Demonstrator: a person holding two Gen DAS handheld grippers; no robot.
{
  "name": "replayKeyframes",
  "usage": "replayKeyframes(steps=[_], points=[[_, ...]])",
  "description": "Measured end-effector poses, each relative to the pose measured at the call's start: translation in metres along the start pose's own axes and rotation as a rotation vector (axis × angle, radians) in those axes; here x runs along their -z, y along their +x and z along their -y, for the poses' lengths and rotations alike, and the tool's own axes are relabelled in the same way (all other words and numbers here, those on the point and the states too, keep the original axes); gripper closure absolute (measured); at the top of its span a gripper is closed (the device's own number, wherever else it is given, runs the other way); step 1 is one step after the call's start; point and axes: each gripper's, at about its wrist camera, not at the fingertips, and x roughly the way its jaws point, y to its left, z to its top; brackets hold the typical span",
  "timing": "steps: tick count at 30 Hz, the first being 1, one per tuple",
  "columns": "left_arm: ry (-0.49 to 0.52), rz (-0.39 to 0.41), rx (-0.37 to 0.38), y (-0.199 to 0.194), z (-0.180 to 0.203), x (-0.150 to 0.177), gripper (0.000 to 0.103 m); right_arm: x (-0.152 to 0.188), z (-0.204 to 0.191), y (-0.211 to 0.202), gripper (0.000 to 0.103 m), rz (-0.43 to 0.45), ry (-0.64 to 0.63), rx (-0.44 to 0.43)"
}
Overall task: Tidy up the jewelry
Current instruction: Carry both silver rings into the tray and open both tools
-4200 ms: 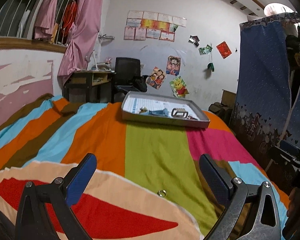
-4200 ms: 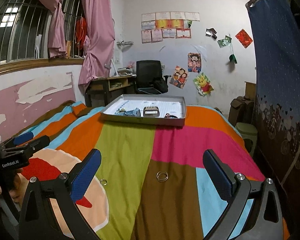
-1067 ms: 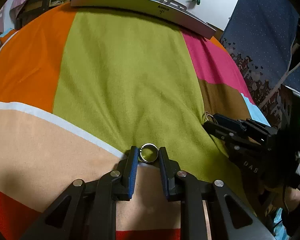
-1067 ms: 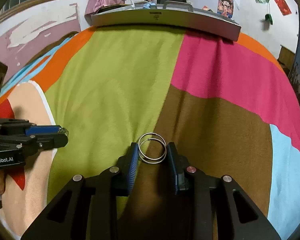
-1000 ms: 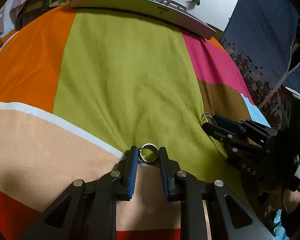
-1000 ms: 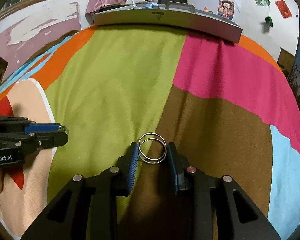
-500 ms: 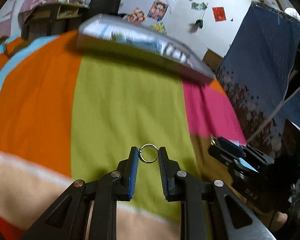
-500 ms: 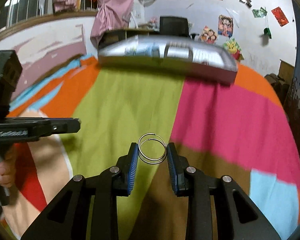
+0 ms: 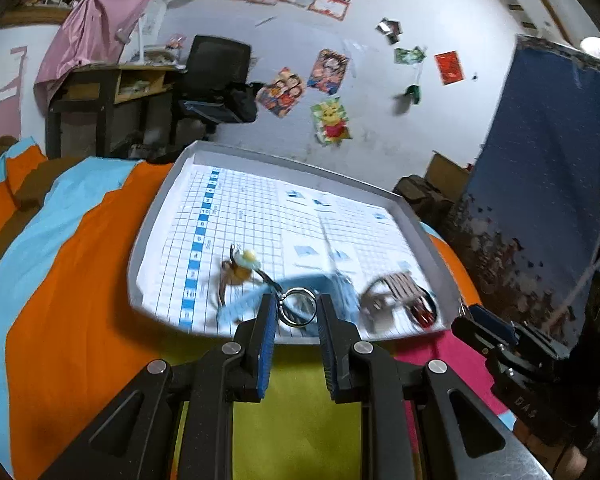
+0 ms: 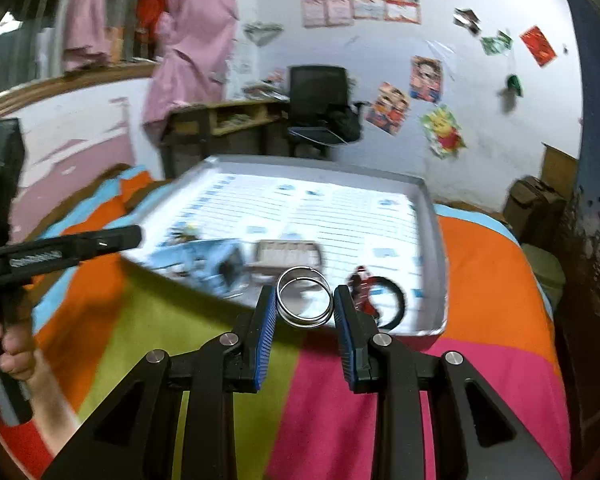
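Up close, both grippers are loaded. Left gripper is pinched down to a narrow gap on a small silver ring, held by its edges between the blue pads. Right gripper is closed a bit wider on a pair of thin hoops, stacked almost flat against each other.

Below them: striped bedspread, green and pink panels nearest. Neither piece touches the cloth; both hang in the air at the near edge of the tray.

Tray sits on the bed just ahead, grey rim, lined with a printed grid sheet. Already inside, near front: a small yellowish charm, something pale blue (too blurred to name), a rectangular buckle-like piece, a black bangle with a red bit on it.

Step in hand, by my reading: carry over the rim and set down.

How to do it well:
- Clear the rim before lowering; hoops are wide and could catch on it.
- Pick bare grid, away from the bangle and the blue clutter.
- Go low before opening, so ring and hoops do not roll or bounce.
- Open slowly; the two hoops may spring apart.
- Keep the grippers apart; they are converging on the same front corner.

Beyond: desk, chair, posters on a white wall.
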Motion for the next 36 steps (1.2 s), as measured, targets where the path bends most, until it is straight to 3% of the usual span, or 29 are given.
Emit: replayKeyframes(steps=[11, 15, 20, 24, 28, 32, 34, 36], points=[[0.011, -0.089, -0.034, 0.051, 0.008, -0.004, 0.083, 0.004, 0.005, 0.049, 0.077, -0.074, 0.032, 0.008], [0.007, -0.074, -0.038, 0.049, 0.011, -0.002, 0.080, 0.004, 0.009, 0.054, 0.077, -0.075, 0.045, 0.005], [-0.009, -0.029, -0.055, 0.041, 0.011, -0.002, 0.038, 0.003, 0.010, 0.054, 0.076, -0.072, 0.046, 0.012], [-0.021, 0.009, -0.058, 0.028, 0.011, -0.004, 0.037, 0.000, 0.010, 0.041, 0.075, -0.046, 0.048, 0.020], [-0.003, 0.046, -0.070, 0.012, 0.015, -0.004, 0.024, -0.004, 0.012, 0.019, 0.061, 0.001, 0.053, 0.023], [0.015, 0.089, -0.074, -0.011, 0.019, 0.000, 0.015, -0.010, 0.011, -0.009, 0.057, 0.053, 0.046, 0.028], [0.019, 0.118, -0.086, -0.026, 0.021, 0.003, 0.010, -0.013, 0.009, -0.027, 0.048, 0.088, 0.043, 0.029], [0.029, 0.150, -0.086, -0.043, 0.024, 0.007, 0.008, -0.015, 0.009, -0.042, 0.046, 0.112, 0.046, 0.025]])
